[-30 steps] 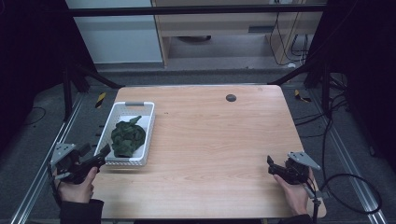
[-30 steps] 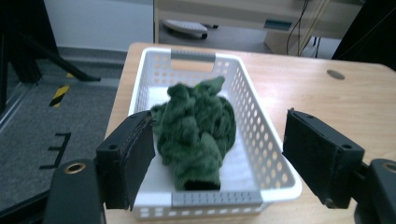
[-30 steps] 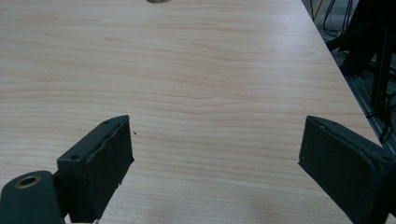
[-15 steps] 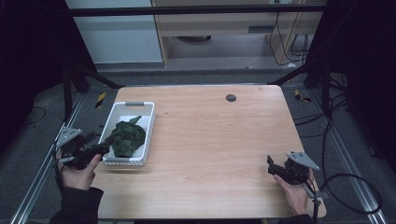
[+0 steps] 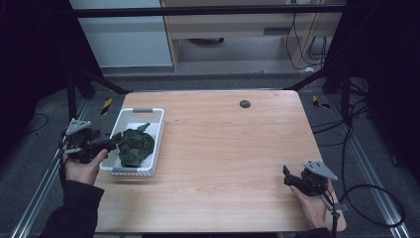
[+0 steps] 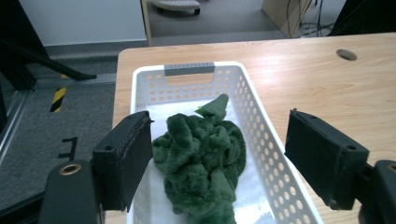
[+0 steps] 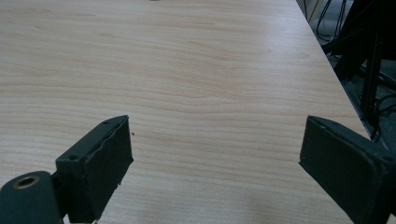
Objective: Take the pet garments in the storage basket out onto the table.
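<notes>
The left gripper (image 5: 110, 144) hangs at the left rim of the white basket (image 5: 157, 130), its jaws spread wide with nothing between the pads. In its own view the two black jaws frame the green cloth (image 6: 201, 158) just past their tips. From this gripper the cloth lies at about three o'clock in the high view, just beside the fingertips and down inside the basket walls. The crumpled bundle runs lengthwise along the basket, from roughly twelve to six o'clock on the table, so the open jaws sit across its narrow width, which looks like a workable line for a pinch.

The right gripper (image 5: 291, 178) rests near the table's (image 5: 237, 148) four-o'clock corner, jaws also apart and empty over bare wood (image 7: 201, 93), with the cloth well away at about ten o'clock. The left hand (image 5: 84, 166) is plainly the nearer one.
</notes>
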Motion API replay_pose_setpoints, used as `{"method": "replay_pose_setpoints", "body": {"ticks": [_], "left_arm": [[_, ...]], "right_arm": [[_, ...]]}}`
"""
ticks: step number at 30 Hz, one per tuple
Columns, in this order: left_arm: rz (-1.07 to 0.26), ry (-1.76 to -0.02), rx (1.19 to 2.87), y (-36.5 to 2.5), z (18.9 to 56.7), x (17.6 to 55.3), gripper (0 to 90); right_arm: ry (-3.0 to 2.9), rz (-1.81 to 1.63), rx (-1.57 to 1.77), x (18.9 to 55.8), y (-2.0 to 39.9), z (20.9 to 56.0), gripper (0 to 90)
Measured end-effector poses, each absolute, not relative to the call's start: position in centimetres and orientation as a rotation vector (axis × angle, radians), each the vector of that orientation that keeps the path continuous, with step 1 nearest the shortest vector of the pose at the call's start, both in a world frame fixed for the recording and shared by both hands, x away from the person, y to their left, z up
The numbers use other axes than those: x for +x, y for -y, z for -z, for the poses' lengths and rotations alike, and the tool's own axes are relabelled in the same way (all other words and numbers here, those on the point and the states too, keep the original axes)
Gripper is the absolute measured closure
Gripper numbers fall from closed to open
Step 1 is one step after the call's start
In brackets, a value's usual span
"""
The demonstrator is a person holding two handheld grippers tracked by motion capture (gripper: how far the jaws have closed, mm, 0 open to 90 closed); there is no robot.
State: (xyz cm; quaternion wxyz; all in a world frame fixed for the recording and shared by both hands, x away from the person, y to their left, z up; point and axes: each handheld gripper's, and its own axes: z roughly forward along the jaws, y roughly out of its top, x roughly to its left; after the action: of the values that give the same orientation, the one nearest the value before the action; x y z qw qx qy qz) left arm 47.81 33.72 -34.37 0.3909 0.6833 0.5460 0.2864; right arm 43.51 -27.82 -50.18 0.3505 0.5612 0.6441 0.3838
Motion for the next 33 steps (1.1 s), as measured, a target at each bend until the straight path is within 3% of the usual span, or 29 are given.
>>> {"method": "replay_pose_setpoints", "body": {"ticks": [33], "left_arm": [[-0.652, -1.399, 2.037, -32.6, 35.9, 53.3, 17.1]], "right_arm": [[-1.675, -1.001, 1.441, 43.6, 27.8, 50.2, 10.9]]}}
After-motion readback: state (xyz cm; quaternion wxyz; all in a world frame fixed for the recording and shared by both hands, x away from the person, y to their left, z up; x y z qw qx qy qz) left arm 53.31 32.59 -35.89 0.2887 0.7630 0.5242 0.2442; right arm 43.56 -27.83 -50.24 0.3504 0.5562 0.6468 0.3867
